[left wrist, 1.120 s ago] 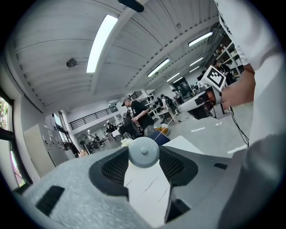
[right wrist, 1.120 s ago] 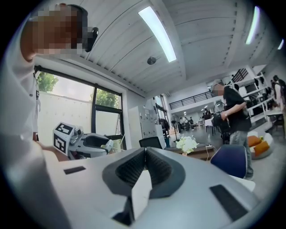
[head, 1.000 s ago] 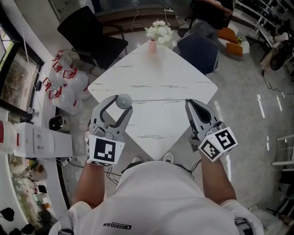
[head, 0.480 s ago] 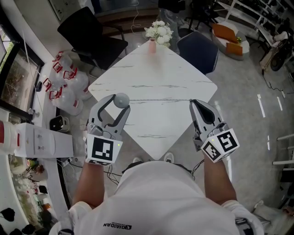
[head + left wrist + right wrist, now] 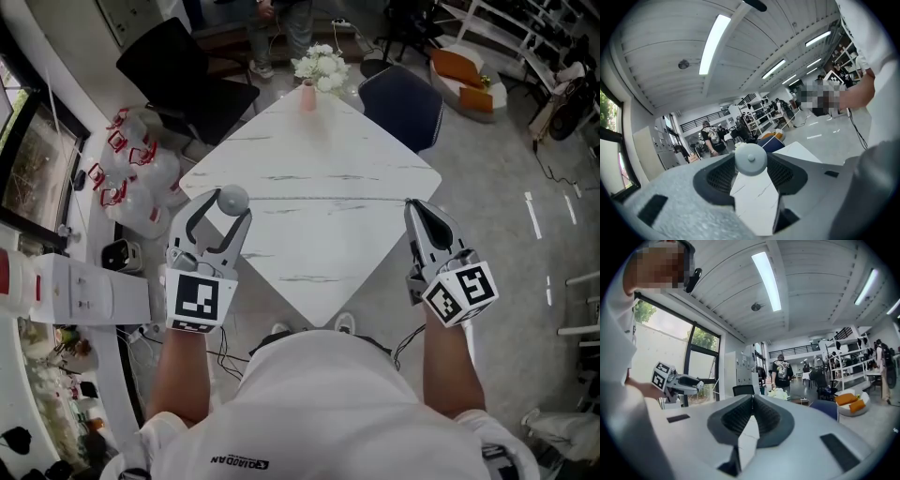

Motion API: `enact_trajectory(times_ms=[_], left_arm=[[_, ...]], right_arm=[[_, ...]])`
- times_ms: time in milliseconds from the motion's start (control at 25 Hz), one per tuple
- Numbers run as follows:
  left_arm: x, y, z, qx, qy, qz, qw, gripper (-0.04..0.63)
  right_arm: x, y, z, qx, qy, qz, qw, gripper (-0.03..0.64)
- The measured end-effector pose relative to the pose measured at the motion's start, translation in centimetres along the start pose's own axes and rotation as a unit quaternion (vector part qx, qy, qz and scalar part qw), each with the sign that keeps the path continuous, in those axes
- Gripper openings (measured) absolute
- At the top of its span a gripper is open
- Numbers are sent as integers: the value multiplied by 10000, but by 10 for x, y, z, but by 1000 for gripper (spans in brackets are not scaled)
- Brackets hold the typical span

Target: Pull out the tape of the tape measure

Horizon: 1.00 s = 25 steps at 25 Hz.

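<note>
**Tape drawn out between two grippers over the counter**

The left gripper has its fingers spread wide and clamped on the round grey tape measure. The case sits at their tips, near the left corner of the white marbled counter. From it a thin tape runs straight across, above the counter top, to the right gripper. That gripper's fingers are pressed together on the tape's end. The two grippers are well apart (one near each side corner of the counter). A vase of white flowers stands at the far corner.
</note>
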<state>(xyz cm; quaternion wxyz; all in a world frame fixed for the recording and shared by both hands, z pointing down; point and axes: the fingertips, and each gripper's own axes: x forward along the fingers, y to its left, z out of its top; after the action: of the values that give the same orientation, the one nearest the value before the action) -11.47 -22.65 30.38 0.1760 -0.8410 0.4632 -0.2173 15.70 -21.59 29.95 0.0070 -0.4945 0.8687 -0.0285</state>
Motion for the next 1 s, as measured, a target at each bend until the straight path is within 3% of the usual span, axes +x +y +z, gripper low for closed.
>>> enact_trajectory(times_ms=[400, 1000], left_arm=[[-5, 5, -11, -67, 105, 64, 9999, 224], [1, -4, -18, -201, 149, -46, 9997, 224]], right_arm=[[-6, -10, 2, 23, -68, -187, 9998, 12], [-1, 2, -6, 190, -58, -50, 9998, 12]])
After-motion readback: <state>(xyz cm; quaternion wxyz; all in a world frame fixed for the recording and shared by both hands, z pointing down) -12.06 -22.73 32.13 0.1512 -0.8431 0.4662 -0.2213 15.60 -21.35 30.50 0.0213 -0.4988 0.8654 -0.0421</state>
